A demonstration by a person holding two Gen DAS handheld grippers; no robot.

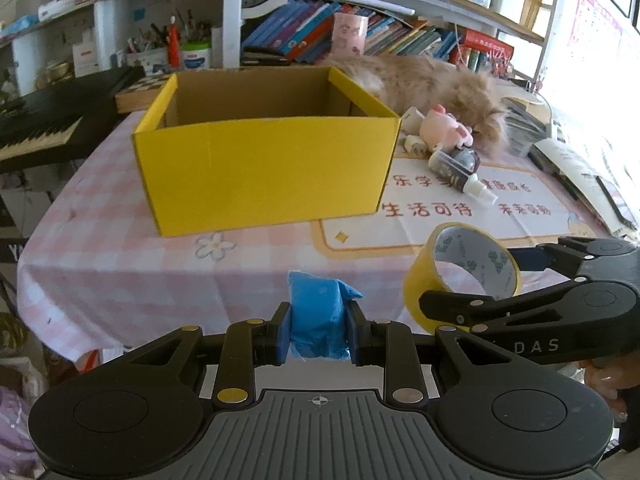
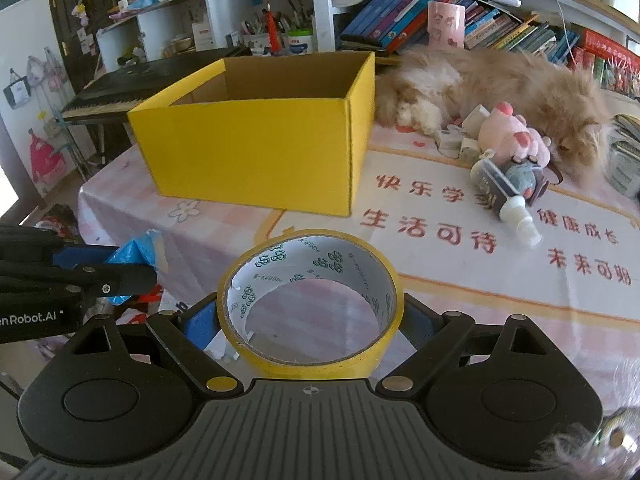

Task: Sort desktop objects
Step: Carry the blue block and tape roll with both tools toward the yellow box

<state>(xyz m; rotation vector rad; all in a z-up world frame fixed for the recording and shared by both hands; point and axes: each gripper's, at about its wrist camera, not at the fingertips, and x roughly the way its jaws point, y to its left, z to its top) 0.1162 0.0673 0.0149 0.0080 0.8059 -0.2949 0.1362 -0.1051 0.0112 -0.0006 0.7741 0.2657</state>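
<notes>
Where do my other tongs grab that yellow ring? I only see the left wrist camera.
Observer: The right tongs squeeze the tape roll from outside, with a blue pad on each side.
Operator: Where are the kitty's feet?
Observer: The cat's pale paws lie beside the yellow box's right wall, which your view hides.
Operator: What does my blue thing look like sideways?
Observer: The blue packet has a pale strip across its far end.
</notes>
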